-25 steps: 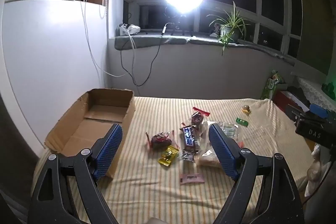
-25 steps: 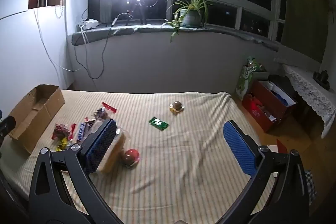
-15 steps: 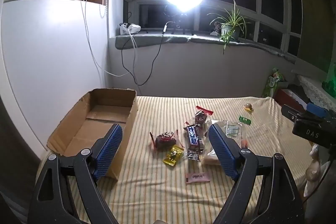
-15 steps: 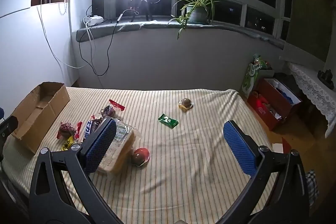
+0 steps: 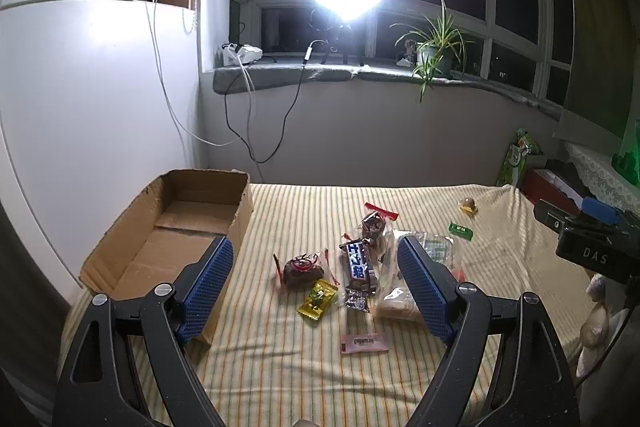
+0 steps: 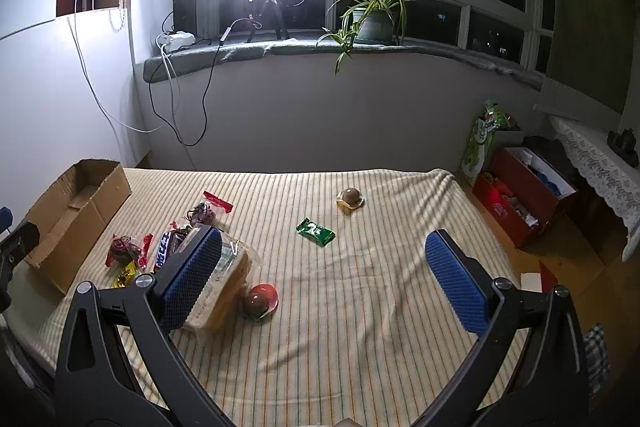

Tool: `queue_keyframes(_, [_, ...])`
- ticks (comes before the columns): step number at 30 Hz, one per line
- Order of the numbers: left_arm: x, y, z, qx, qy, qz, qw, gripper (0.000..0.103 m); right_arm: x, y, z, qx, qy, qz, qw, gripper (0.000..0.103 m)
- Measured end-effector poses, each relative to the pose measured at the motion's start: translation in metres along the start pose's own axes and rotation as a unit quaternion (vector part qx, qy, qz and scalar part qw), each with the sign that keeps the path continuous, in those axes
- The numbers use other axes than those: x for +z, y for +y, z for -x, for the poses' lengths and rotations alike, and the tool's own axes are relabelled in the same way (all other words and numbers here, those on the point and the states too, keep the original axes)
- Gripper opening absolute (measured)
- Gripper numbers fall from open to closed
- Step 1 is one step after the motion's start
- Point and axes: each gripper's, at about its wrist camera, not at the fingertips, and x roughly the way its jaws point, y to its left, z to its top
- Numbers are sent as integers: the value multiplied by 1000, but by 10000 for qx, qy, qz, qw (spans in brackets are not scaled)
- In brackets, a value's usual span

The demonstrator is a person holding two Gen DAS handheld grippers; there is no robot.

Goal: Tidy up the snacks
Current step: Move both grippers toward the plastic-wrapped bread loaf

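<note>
free: bed (image 6: 380,307) right half, near edge | obstacles: snack cluster (image 5: 360,267) centre-left; cardboard box (image 5: 176,227) left edge

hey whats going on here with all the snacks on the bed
A person holds a gripper in each hand above a striped bedspread strewn with wrapped snacks. Both the left gripper and the right gripper have their jaws open and hold nothing. The cardboard box at the left looks empty. The snacks, among them a chocolate bar and a green packet, all lie outside it, so sorting has not begun.
</note>
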Motion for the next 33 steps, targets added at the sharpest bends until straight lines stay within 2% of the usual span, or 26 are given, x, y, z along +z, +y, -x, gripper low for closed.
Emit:
queue_keyframes(18, [0, -5, -6, -115, 92, -23, 9999, 84, -2, 5, -13, 96, 111, 116, 9998, 103])
queue_keyframes(33, [7, -2, -9, -428, 135, -130, 9989, 84, 10, 19, -13, 39, 78, 150, 9998, 103])
